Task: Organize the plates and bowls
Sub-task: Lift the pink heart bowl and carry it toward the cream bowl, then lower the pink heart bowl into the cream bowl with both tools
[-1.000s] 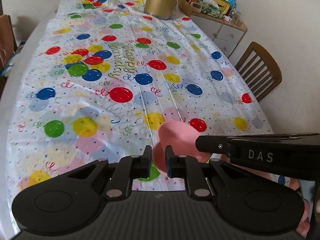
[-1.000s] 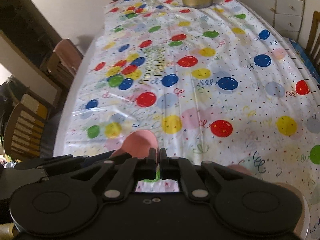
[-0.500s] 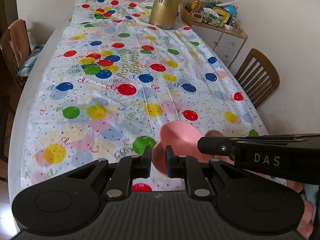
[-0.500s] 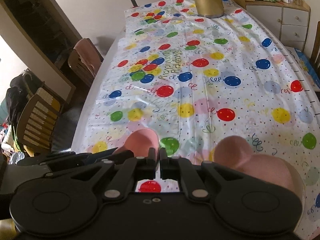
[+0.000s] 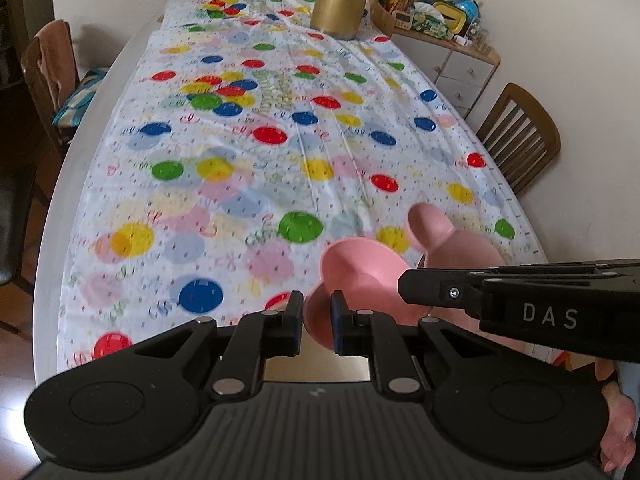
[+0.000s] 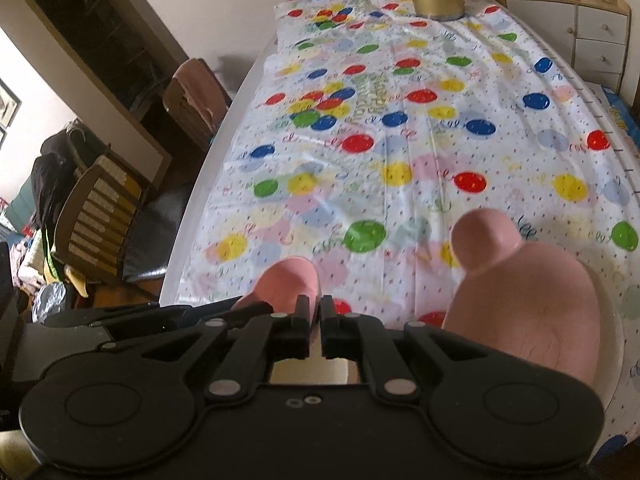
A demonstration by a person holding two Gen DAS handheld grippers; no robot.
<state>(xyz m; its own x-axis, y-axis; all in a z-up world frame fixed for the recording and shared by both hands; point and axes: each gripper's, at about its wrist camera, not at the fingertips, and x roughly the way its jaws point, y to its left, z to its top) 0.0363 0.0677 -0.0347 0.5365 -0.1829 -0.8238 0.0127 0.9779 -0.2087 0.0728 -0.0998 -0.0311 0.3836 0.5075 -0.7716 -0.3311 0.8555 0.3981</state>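
Grip report first: both sets of fingers are clenched on the pink dish (image 5: 360, 268). The left gripper (image 5: 316, 316) has its pads on either side of the rim of one round, ear-like lobe. The right gripper (image 6: 316, 316) is pinched nearly flat on a thin edge of that same lobe, coming in from the side. The dish sits right at the fingertips, over the near end of the worktop (image 5: 60, 200). A second ear and a bigger rounded body stick out to the right. I can't tell if it's all one moulded piece, since the grippers hide the join.

Handling-wise, my guess is moulded plastic or silicone, so light, not fragile, and maybe a bit bendy. A matte rim like that shouldn't be slippery. But all the weight hangs off to one side of the pinch, so it could sag or swivel. I'd say the thick rim close to the body is the better place to hold it, not the tip of an ear.

Room to move looks generous. The balloon tablecloth (image 5: 240, 184) is bare for most of its length, though it's plasticky and wrinkled, so things could slide on it. The near edge is right under the fingers, with floor showing below. The sides curve off toward a chair on the left (image 5: 48, 68) and another on the right (image 5: 520, 136). Way at the far end there's only a gold jug (image 5: 340, 4), with a cluttered drawer unit (image 5: 460, 76) beyond the corner.
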